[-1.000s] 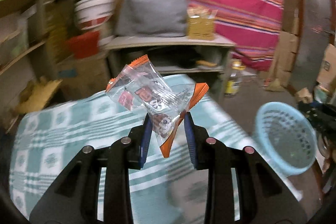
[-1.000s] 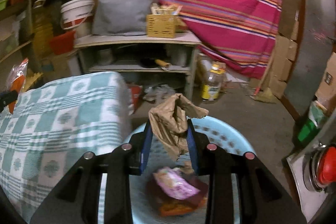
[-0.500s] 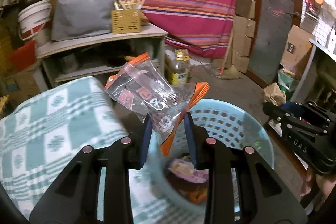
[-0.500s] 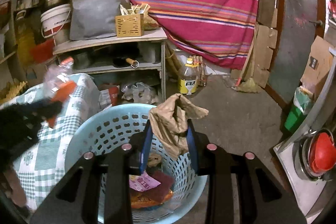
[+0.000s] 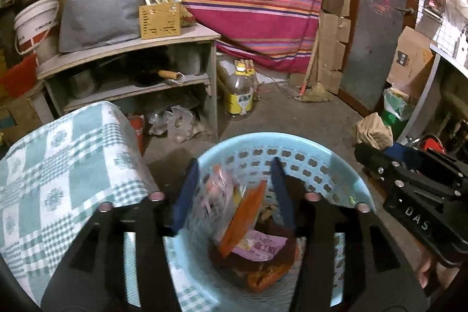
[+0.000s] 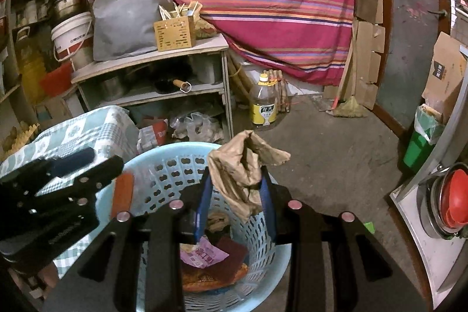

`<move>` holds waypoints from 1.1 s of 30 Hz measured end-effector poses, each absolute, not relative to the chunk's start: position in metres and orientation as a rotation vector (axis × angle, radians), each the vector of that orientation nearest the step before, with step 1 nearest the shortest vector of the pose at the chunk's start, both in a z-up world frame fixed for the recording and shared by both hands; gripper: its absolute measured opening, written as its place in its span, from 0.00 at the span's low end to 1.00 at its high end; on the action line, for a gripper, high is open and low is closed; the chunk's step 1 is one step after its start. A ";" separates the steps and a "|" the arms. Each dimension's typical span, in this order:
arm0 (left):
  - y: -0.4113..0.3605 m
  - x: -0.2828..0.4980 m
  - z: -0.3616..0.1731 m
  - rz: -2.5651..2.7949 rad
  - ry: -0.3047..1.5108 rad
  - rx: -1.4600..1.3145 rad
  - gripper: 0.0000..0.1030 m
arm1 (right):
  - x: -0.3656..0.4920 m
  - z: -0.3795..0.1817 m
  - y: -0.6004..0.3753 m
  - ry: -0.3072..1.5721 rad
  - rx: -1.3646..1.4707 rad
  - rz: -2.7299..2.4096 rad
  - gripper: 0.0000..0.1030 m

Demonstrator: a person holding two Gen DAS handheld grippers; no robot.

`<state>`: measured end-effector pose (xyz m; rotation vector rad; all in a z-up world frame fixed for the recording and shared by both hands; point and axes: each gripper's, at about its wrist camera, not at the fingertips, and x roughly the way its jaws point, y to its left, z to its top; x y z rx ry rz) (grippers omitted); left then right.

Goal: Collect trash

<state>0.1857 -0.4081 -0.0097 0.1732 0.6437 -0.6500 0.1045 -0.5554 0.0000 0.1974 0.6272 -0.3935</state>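
Observation:
A light blue perforated basket [image 5: 330, 163] stands on the floor with wrappers inside; it also shows in the right wrist view [image 6: 172, 168]. My left gripper [image 5: 234, 201] is open above the basket. A clear and orange snack wrapper [image 5: 242, 215] is blurred between its jaws, falling free into the basket. My right gripper [image 6: 237, 203] is shut on a crumpled brown paper bag [image 6: 242, 171], held over the basket's rim. The brown bag also shows at the right of the left wrist view [image 5: 371, 130].
A table with a green and white checked cloth [image 5: 58, 171] stands left of the basket. A grey shelf unit [image 5: 131, 72] is behind, with an oil bottle [image 5: 238, 95] on the floor beside it. A green bin [image 6: 421, 139] and a steel counter [image 6: 421, 212] are at the right.
My left gripper moved right over the basket, opened and let go of the clear and orange wrapper, which is dropping in. My right gripper still holds the brown paper bag over the basket.

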 end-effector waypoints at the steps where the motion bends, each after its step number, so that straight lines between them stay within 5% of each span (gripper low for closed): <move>1: -0.403 0.186 -0.008 -0.634 0.630 0.173 0.64 | 0.105 0.000 -0.555 0.629 0.197 -0.393 0.31; 10: -0.363 0.193 0.005 -0.541 0.590 0.156 0.89 | 0.108 0.000 -0.550 0.631 0.194 -0.390 0.31; 21: -0.327 0.192 0.014 -0.458 0.561 0.146 0.95 | 0.118 -0.003 -0.539 0.643 0.176 -0.376 0.32; 23: -0.321 0.192 0.015 -0.450 0.559 0.145 0.95 | 0.119 -0.003 -0.539 0.647 0.185 -0.365 0.43; 25: -0.314 0.189 0.016 -0.438 0.555 0.148 0.95 | 0.120 -0.003 -0.537 0.639 0.182 -0.375 0.69; 33: -0.272 0.167 0.030 -0.388 0.515 0.130 0.95 | 0.125 -0.007 -0.524 0.650 0.137 -0.407 0.90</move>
